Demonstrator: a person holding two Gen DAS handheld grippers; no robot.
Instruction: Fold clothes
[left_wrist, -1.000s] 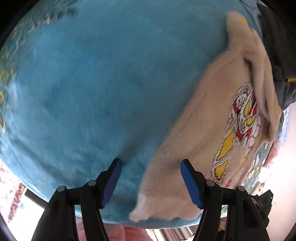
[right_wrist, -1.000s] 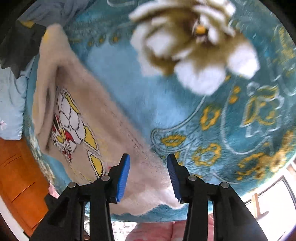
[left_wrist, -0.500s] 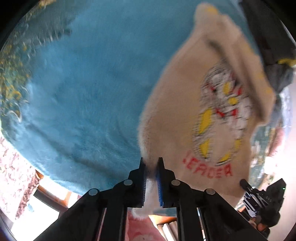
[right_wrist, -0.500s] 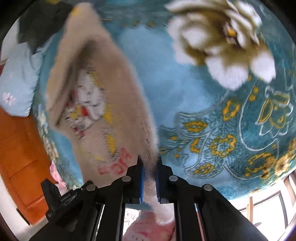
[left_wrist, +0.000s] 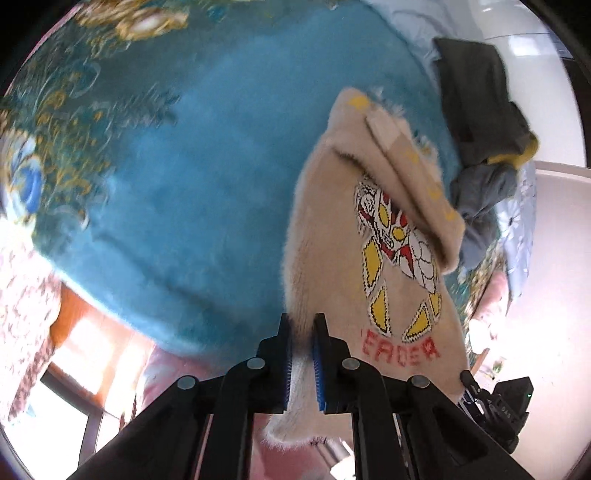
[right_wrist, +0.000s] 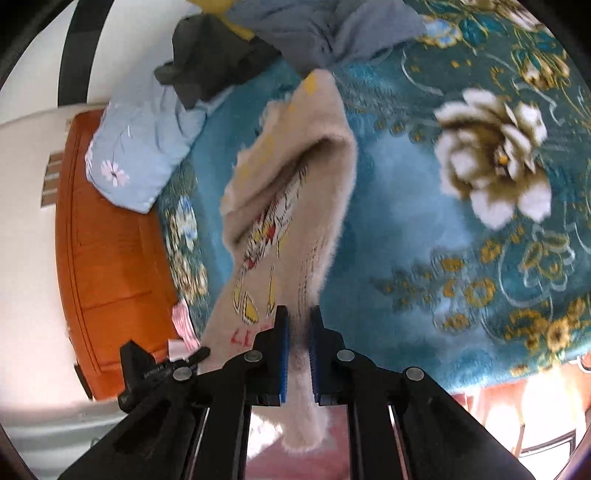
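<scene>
Left hand-held gripper (left_wrist: 302, 330): blue pads closed tight on one hem corner of the beige fuzzy sweater (left_wrist: 332, 236). Right hand-held gripper (right_wrist: 297, 326): likewise clamped on the opposite hem corner (right_wrist: 301, 402). Sweater hangs lifted at its near end, print and red lettering (left_wrist: 400, 353) facing up; far end, sleeve folded over, lies on the teal floral blanket (right_wrist: 424, 192) covering the bed. Beyond it: dark and grey garments (right_wrist: 221, 62) heaped beside a light blue pillow (right_wrist: 140, 151). Orange headboard (right_wrist: 110, 251) farthest left.
</scene>
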